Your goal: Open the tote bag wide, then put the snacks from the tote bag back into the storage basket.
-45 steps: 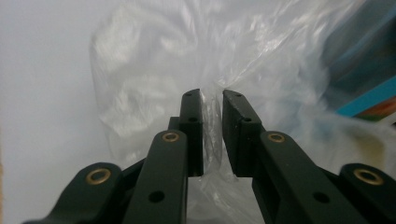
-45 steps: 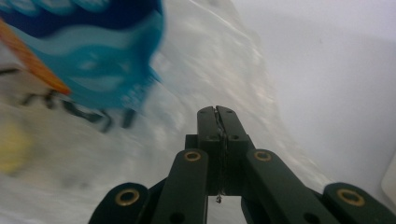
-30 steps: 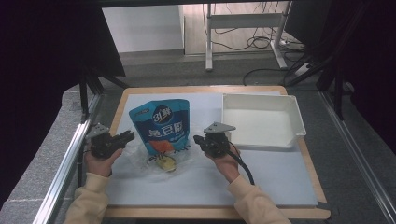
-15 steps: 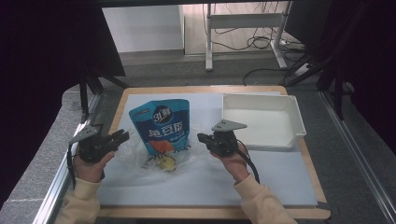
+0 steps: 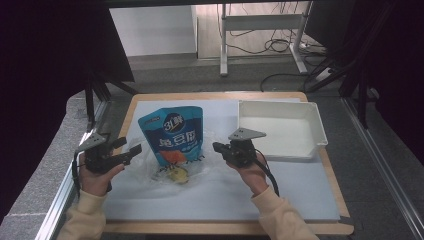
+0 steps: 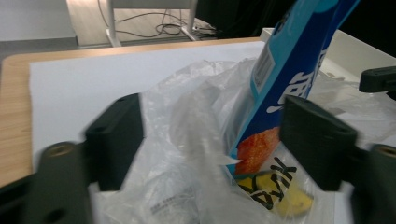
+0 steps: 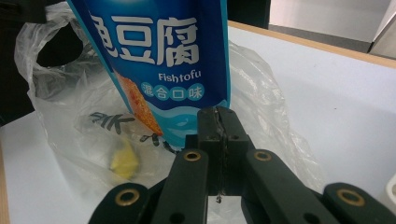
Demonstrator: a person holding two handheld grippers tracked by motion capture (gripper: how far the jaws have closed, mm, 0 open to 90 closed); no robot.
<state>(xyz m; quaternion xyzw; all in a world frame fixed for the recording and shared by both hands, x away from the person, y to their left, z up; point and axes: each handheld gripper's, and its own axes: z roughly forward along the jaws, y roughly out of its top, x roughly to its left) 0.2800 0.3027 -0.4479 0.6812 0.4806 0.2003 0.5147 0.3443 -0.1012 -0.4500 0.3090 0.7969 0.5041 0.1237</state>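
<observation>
Bagging about halfway done, by the look of it. Left gripper (image 5: 131,151) jaws just sprung wide, loose film of the clear bag (image 5: 150,165) between them, unpinched. Blue fish-tofu pouch (image 5: 171,132) mid-mat, bottom end tucked into the bag, top sticking out. Right gripper (image 5: 218,147) clamped shut (film inside? can't tell). Left to do: sliding the pouch fully in.
</observation>
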